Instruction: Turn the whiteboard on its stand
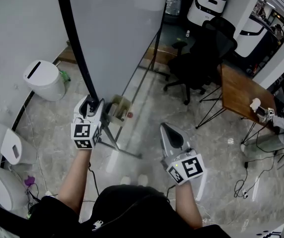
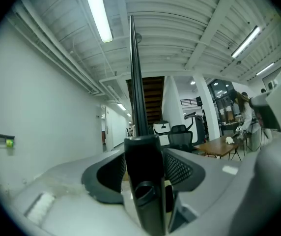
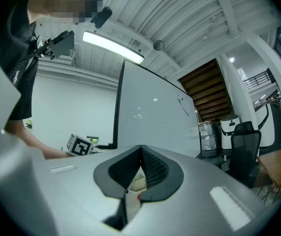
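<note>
Black-edged whiteboard (image 1: 117,33) stands upright on its stand (image 1: 114,144) at twelve o'clock; my left claw (image 1: 93,104) is released, jaws apart either side of the board's edge rail (image 2: 135,82); my right claw (image 1: 167,129), at four o'clock, is clenched empty, apart from the board.
</note>
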The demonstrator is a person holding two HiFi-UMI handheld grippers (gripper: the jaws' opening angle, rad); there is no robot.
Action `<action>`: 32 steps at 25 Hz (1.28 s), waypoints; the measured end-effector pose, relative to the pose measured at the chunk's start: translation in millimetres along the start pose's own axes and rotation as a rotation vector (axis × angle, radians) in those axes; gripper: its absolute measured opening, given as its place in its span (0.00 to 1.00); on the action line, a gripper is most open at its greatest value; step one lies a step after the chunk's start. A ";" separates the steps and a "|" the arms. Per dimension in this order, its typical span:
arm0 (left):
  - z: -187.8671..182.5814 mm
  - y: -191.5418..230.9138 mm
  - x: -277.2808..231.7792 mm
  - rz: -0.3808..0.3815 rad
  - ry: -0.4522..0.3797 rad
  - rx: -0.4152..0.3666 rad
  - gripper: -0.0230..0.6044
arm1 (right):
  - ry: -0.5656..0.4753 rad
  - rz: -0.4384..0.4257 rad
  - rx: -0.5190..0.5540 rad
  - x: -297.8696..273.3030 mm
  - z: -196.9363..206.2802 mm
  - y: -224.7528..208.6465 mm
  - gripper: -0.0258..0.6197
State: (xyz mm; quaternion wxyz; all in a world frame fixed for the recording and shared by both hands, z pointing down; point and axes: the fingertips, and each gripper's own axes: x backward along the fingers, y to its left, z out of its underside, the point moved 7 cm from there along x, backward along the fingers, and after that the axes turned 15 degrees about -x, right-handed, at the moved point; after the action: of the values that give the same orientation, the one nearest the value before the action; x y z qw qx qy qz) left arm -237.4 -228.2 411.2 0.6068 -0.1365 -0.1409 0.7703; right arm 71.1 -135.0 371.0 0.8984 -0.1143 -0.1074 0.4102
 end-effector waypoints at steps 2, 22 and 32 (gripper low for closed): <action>-9.0 2.3 6.0 -0.017 -0.023 -0.009 0.41 | -0.002 -0.005 0.001 0.7 1.4 0.9 0.05; -92.1 -57.1 23.3 0.102 -0.231 -0.010 0.29 | -0.035 0.097 0.028 29.9 -11.6 -23.1 0.05; -88.3 -127.8 3.1 0.328 -0.230 0.130 0.13 | -0.039 0.188 0.045 54.5 -15.3 -35.4 0.05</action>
State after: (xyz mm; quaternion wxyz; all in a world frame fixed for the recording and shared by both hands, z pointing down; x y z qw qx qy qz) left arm -90.0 -192.0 378.5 0.4606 -0.0294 -0.1353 0.8767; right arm 135.5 -117.8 372.2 0.8559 -0.0958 -0.1045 0.4973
